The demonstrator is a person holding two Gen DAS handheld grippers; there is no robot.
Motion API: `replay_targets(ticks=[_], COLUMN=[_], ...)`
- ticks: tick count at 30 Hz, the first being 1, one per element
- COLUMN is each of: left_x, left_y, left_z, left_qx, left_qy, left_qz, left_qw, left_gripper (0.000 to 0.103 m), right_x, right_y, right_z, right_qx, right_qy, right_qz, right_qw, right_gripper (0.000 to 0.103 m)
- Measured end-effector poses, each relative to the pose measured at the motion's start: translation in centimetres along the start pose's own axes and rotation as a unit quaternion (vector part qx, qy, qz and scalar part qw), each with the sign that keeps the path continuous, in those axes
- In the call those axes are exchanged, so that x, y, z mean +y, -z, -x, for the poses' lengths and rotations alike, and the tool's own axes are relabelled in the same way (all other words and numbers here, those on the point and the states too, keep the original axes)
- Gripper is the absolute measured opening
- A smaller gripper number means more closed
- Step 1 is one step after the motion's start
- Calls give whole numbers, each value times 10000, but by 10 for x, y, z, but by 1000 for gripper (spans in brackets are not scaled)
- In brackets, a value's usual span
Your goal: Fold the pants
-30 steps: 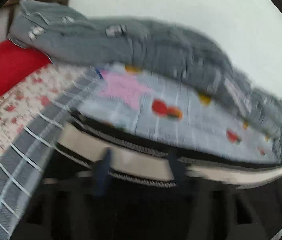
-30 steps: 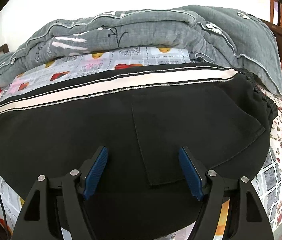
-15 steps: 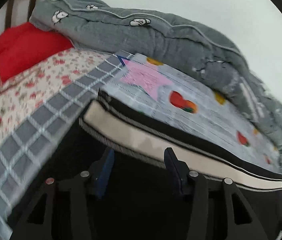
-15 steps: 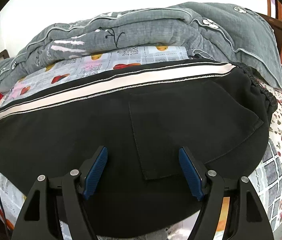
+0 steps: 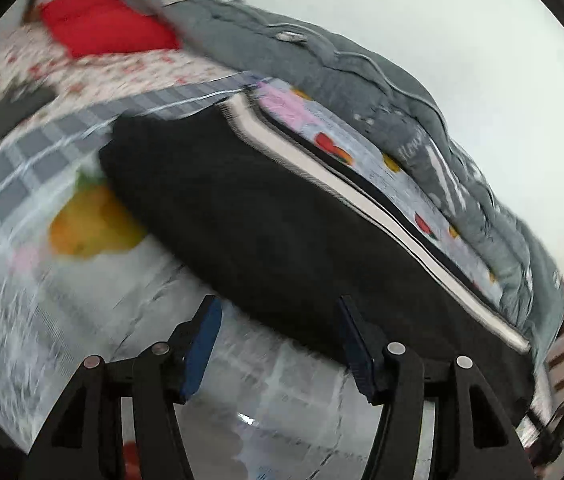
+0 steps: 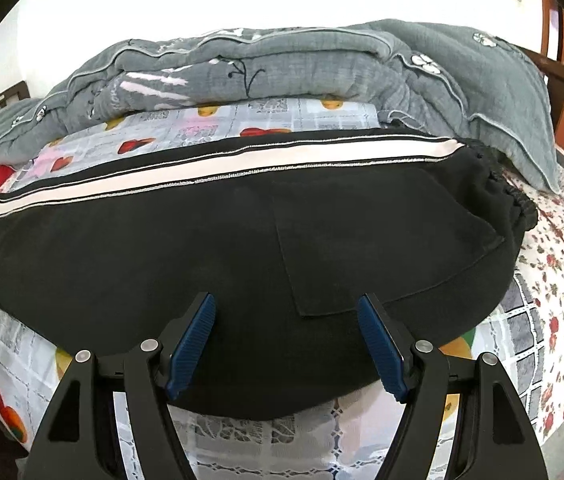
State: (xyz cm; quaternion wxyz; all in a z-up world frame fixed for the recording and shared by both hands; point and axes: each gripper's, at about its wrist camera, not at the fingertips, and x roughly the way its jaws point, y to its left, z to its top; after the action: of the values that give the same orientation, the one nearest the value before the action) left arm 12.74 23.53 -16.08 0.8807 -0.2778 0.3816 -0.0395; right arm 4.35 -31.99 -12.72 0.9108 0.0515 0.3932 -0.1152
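Pulled back since a second ago, the left gripper (image 5: pixel 278 344) now shows the pants (image 5: pixel 282 216) beyond its spread, empty fingers. Right gripper (image 6: pixel 285 340), likewise spread, hovers over them mid-frame, lying flat on the bed (image 6: pixel 553 280), probably ready for regripping.

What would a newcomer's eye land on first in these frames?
The black pants with a white side stripe, lying flat across the patterned bedsheet, fill the middle. Behind them sits a rumpled grey quilt; a red pillow lies at the bed's far left.
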Motion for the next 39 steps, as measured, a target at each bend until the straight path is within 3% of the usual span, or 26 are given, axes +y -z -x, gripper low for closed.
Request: replay_targets(ticks=[5,10,14,18,20,22,25,29,33,36,39], left_x=[37,53,64,69,70,64,39,-10,-97,-173,-255], left_y=[-19,-42,-56,-66,-70,-72,-80,-91,-94,-75,-30], left_z=[-4,-21,-31,-36,-38,-38,-33,-9,12,16,13], left_qx=[-221,-348,-516,-539,-588,-601,-602,-959,-1282,-1382,-1326], left_qy=[225,303,214,-13,-153,-395,-1054,-1215,-1086,-989,-799], left_qz=[985,1513,1881,1976,2000,1809,1283,521,-444,-1381,-2401], left_qw=[9946,9874,9806,9788,9779,9809,9843,9866,9848,9757,9583], left_gripper=[57,56,49,30,26,25,12,11,11,10,10], right_x=[-10,-15,-18,-20,-20,-21,-23,-29,-38,-45,-51], right_y=[1,3,4,5,5,6,8,10,10,13,21], right_z=[0,5,6,6,4,6,12,24,35,40,45], right_qx=[175,136,164,172,183,178,121,25,-83,-111,-149], right_qy=[-331,-349,-300,-264,-269,-287,-339,-400,-419,-484,-605], right_qz=[-224,-222,-220,-210,-227,-252,-271,-221,-198,-301,-385], right_qw=[9990,9991,9992,9993,9992,9991,9990,9990,9989,9983,9973], right_gripper=[73,73,73,73,73,73,73,73,73,73,73])
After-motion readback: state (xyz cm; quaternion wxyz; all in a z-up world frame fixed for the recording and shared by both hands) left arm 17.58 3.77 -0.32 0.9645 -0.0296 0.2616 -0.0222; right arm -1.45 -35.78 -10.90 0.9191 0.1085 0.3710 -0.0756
